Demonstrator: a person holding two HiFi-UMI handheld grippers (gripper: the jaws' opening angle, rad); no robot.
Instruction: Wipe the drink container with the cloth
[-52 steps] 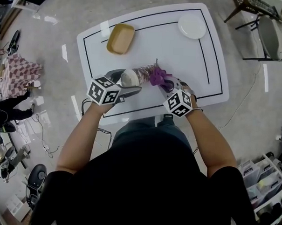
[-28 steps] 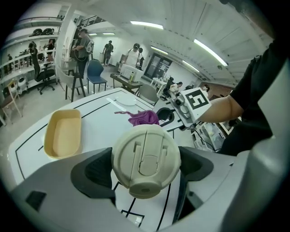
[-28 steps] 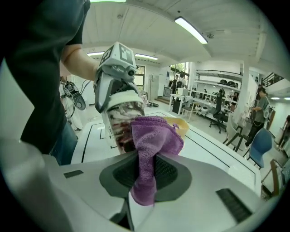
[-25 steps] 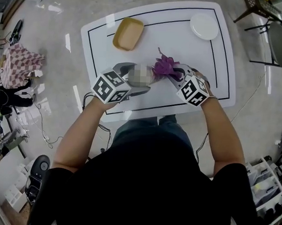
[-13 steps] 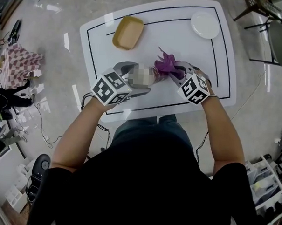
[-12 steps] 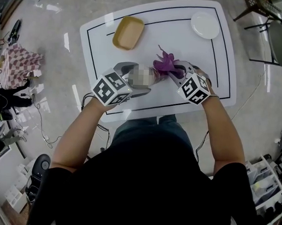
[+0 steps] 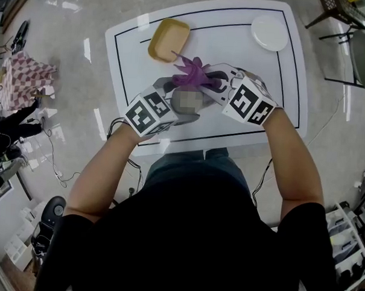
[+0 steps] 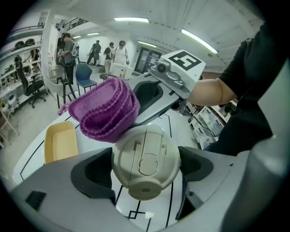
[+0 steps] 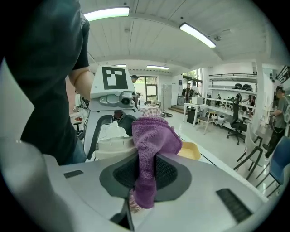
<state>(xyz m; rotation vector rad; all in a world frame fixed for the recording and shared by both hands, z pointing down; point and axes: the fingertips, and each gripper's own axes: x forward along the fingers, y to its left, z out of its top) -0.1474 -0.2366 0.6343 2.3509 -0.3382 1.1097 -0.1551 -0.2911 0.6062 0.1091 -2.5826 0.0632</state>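
From above, our left gripper [image 7: 177,103] clamps the drink container [image 7: 188,101] over the counter [image 7: 276,73], steadying it. Along the left jaws, its lid [image 8: 144,165] fills the gap, with the cloth [image 8: 105,113] just beyond. Our right gripper [image 9: 144,179] pinches the cloth in its jaws, apparently pressing it against the container for wiping.

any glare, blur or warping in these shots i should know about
Head view: a mosaic patch sits just below the cloth, and lights glare off the shiny floor. Left gripper view: fisheye bend, black corners, container lid sharp. Right gripper view: same bend, bright ceiling lights.
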